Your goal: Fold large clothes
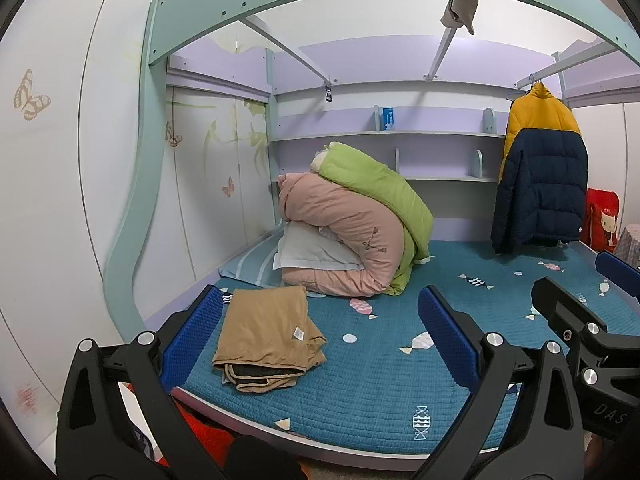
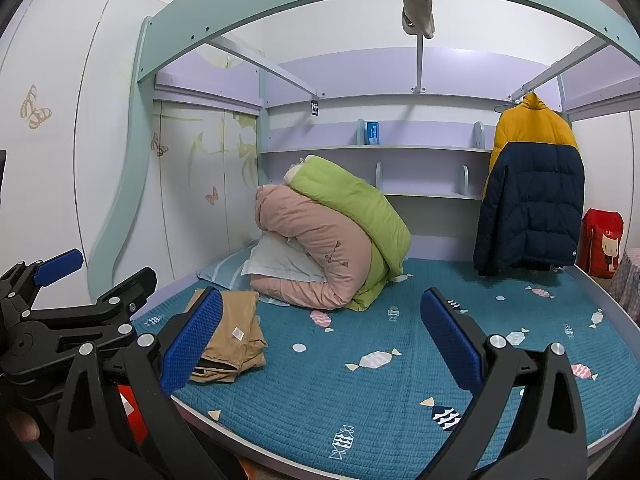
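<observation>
The left gripper with black arms and blue ribbed pads (image 1: 320,336) is held with its jaws spread wide; nothing is gripped between them and nothing is touched. In the left wrist view, the folded tan garment with a small white label (image 1: 268,338) is seen lying between the two pads, on the teal quilted mattress cover printed with candy shapes (image 1: 380,384), near the front left edge of the bed. The garment is folded into a compact, roughly rectangular stack, with several layered edges and a dark lining shown at its near end. Behind it, a rolled pink and green duvet bundle (image 1: 352,224) is rested on a white pillow (image 1: 308,248).

Further right, the right gripper of the same black and blue build (image 2: 320,338) is also held with jaws fully apart and empty, above the mattress cover. At the far right, a yellow and navy padded jacket (image 2: 532,196) is hung from a rail.
</observation>
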Tool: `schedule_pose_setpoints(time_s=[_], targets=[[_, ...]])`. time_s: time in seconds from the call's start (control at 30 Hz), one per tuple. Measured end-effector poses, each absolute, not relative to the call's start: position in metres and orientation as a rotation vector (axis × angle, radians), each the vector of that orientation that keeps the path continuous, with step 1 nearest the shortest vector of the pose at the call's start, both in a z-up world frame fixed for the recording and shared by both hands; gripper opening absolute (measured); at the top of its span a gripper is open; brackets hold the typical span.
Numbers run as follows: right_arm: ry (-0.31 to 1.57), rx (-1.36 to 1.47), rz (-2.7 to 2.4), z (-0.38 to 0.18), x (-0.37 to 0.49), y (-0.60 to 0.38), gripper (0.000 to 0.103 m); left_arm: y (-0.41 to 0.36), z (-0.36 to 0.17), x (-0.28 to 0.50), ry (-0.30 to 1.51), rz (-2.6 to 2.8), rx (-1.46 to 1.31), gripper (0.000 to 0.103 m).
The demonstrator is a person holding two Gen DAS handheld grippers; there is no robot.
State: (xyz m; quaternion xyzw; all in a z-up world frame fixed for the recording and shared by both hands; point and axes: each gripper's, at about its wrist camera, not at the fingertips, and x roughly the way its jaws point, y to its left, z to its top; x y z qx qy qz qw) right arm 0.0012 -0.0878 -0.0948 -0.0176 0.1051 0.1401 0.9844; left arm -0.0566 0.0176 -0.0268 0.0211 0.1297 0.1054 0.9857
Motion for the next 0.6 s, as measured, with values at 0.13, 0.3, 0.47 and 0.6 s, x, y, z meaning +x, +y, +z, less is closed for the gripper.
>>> schedule_pose_setpoints(time_s=[0.13, 0.3, 0.47, 0.6], targets=[[0.213, -0.032, 0.282, -0.0955, 0.0008, -0.087, 0.096, 0.0173, -0.0269, -0.0563, 0.255, 0.214, 0.051, 0.098], [0.217, -0.029, 0.283, -0.0964, 0.0013, -0.087, 0.096, 0.0197, -0.0275, -0.0556, 0.25, 0.219, 0.058, 0.098], [0.218, -0.031, 0.281, -0.0966, 0.0022, -0.0874, 0.096, 0.0201, -0.0278, -0.0549, 0.236, 0.227, 0.069, 0.098], [0.218, -0.031, 0.281, -0.0969, 0.0031, -0.0875, 0.096, 0.0218, -0.0285, -0.055, 0.242, 0.22, 0.062, 0.098]])
